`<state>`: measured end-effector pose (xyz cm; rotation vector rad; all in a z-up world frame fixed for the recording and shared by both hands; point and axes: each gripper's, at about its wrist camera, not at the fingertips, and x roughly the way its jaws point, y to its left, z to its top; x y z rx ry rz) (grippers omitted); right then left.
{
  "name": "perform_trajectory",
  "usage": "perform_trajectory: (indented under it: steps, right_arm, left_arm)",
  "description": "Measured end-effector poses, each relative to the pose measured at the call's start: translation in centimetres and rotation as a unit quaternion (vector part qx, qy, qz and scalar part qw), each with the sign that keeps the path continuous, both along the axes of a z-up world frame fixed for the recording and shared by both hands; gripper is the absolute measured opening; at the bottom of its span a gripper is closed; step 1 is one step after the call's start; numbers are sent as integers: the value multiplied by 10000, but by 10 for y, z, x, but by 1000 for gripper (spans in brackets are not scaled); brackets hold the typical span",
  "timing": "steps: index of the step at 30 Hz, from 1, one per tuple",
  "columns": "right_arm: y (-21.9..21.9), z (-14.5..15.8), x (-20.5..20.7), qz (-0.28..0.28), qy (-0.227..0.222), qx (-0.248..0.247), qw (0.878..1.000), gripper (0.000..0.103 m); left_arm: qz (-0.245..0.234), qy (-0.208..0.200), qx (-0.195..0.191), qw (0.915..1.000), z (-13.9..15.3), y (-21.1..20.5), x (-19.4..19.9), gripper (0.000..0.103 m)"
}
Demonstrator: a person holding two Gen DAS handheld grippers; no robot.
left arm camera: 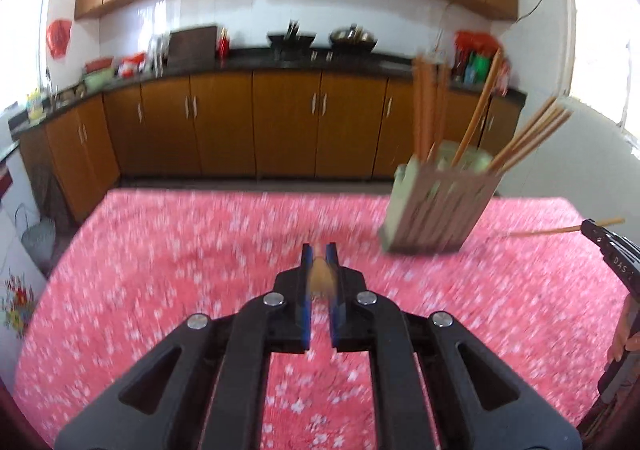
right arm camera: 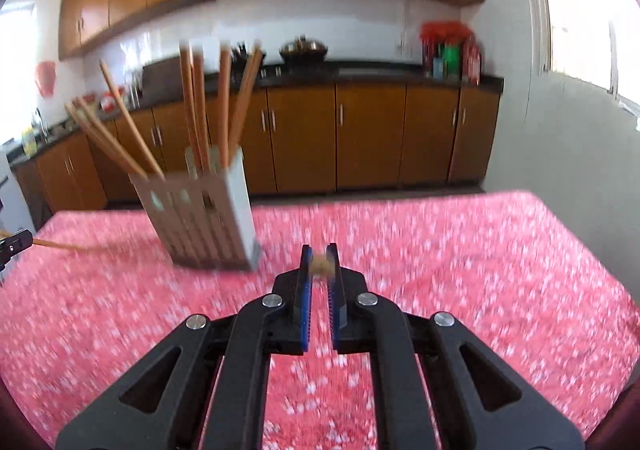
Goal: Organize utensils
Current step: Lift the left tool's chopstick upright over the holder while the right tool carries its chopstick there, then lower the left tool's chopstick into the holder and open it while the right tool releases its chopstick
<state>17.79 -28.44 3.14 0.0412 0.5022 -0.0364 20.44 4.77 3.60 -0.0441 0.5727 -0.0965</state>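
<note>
Wooden chopstick [left arm camera: 320, 274], apparently, in left claw [left arm camera: 319, 250]

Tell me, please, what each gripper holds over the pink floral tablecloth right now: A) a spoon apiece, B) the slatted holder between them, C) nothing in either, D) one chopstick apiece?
D: the left gripper and the right gripper are each shut on a chopstick, while the holder stands apart on the tablecloth.

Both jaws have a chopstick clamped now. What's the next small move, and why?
Probably carry the left gripper toward the holder and tip its chopstick upright over the open top. Each gripper grips one chopstick; the right gripper holds its own. Other chopsticks already stand in the holder, on the pink tablecloth.
</note>
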Motion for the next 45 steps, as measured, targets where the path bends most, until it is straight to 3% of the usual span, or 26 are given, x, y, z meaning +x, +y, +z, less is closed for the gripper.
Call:
perform_trajectory:
  steps: [11, 19, 28, 34, 38, 45]
  right_arm:
    - [-2, 60, -15, 370, -617, 410, 9966, 8]
    - [7, 117, -34, 949, -1275, 885, 9833, 8]
    - [17, 157, -18, 1097, -1902, 893, 9715, 8]
    - [20, 147, 20, 1037, -1674, 858, 9767, 8]
    - [26, 131, 43, 1017, -1359, 792, 9823, 8]
    - [31, 118, 53, 1020, -1090, 723, 9861, 8]
  left_arm:
    - [-570, -570, -443, 9958, 65, -19, -12, 8]
    - [-932, -1205, -1020, 9831, 120, -50, -10, 8]
    - [-592, -2275, -927, 9676, 180, -96, 16, 8]
    - [-338, -2441, -516, 9678, 172, -113, 46, 8]
    - [-245, -2089, -677, 9753, 148, -105, 71, 8]
    - [-265, -1705, -869, 9812, 118, -88, 88, 8]
